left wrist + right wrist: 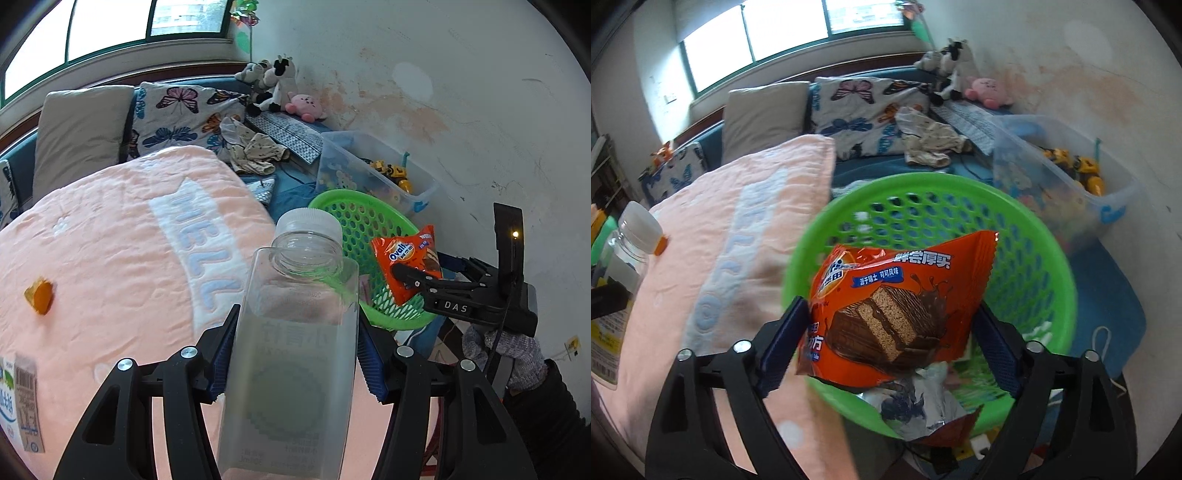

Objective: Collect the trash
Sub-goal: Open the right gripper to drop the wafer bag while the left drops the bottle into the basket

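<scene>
A clear, empty plastic bottle (295, 332) with a white cap stands between the blue pads of my left gripper (295, 354), which is shut on it above the pink blanket (110, 240). To the right, my right gripper (406, 277) hovers over the green perforated basket (332, 195). In the right wrist view an orange snack-cake wrapper (897, 295) hangs between the jaws of the right gripper (892, 310) above the basket (923, 184); the jaws stand wide, with the right pad just clear of the wrapper. Crumpled foil wrappers (916, 402) lie in the basket.
An orange peel scrap (38, 297) and a milk carton (18, 398) lie on the blanket at the left. A clear storage box (417, 184) of toys stands against the wall behind the basket. Pillows, clothes and plush toys fill the back. A gloved hand (517, 354) holds the right gripper.
</scene>
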{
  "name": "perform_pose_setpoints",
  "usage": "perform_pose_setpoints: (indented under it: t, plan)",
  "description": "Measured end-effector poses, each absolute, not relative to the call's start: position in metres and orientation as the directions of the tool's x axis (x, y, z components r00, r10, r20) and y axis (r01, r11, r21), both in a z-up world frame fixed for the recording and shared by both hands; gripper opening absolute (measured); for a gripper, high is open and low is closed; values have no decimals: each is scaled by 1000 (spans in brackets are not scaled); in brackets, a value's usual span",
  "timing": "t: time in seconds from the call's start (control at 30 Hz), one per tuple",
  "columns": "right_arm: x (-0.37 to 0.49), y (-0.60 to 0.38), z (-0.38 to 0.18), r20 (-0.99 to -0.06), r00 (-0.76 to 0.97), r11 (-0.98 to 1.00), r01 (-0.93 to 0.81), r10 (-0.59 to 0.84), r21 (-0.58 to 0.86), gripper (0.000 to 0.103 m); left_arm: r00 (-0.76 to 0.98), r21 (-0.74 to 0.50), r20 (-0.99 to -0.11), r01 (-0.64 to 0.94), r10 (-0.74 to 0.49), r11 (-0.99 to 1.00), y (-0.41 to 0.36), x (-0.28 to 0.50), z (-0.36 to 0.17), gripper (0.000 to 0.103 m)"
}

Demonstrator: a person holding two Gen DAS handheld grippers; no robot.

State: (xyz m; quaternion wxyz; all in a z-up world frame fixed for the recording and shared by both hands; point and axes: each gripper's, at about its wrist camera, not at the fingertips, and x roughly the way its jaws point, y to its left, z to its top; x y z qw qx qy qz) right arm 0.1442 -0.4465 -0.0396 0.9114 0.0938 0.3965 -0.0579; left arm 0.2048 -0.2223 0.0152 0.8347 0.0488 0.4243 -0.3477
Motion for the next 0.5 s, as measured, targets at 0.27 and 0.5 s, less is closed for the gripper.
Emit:
perform_pose_setpoints:
  t: [0.27, 0.5]
  plan:
    - [130, -478, -47, -739, 671, 959, 242, -54, 149, 95, 348, -211, -758, 669, -551, 713, -272, 211, 12, 56]
    - [108, -492, -42, -724, 687, 951, 260, -60, 168, 95, 301, -210, -782, 697, -545, 686, -307, 214, 3, 56]
